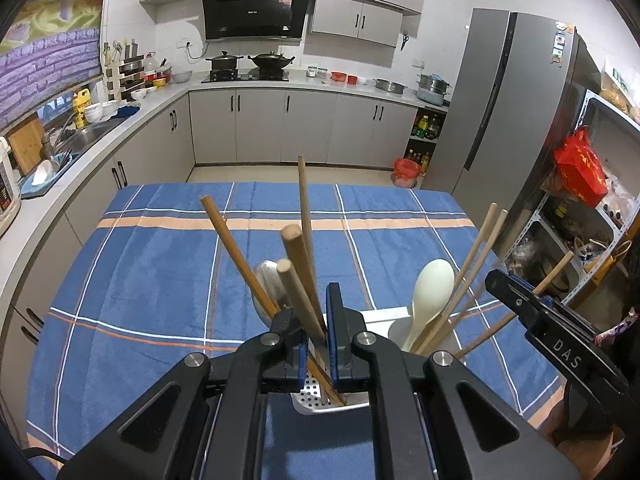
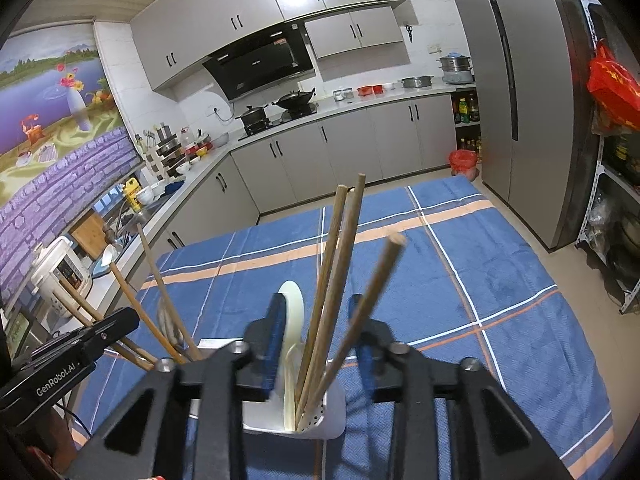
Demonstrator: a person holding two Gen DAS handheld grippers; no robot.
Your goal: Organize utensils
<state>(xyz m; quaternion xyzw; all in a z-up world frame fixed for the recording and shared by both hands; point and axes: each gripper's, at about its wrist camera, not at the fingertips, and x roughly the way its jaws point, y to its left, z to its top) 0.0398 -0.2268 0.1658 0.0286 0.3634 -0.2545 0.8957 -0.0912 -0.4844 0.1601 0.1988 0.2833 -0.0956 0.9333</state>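
Your left gripper [image 1: 316, 340] hangs over the left compartment of the white utensil holder [image 1: 384, 318]. Its blue pads [image 1: 334, 320] stand only a little apart, and dark wooden chopsticks [image 1: 298, 276] pass up between them. I cannot tell if the pads really press on the chopsticks or only stand beside them. In the same compartment a metal spoon [image 1: 268, 284] stands with its bowl up, just behind the left finger, and two more sticks lean to the left and to the far side.

Your right gripper [image 2: 320, 332] is over the right compartment of the holder [image 2: 332, 412], with its fingers [image 2: 276, 328] well apart. Between them rise three light chopsticks [image 2: 340, 264] and a cream spoon [image 2: 294, 312]; the spoon is just beside the left finger, and nothing is gripped. One chopstick leans to the right and looks blurred. In the left wrist view the same cream spoon [image 1: 432, 296] and light chopsticks [image 1: 476, 264] stand to the right of your left gripper, and the right gripper [image 1: 548, 320] shows near the right edge.

The holder stands on the blue checked tablecloth [image 1: 160, 264] near the table's near edge, about in the middle of it. Beyond the table are the grey cabinets [image 1: 304, 128], and the fridge [image 1: 492, 96] is at the right
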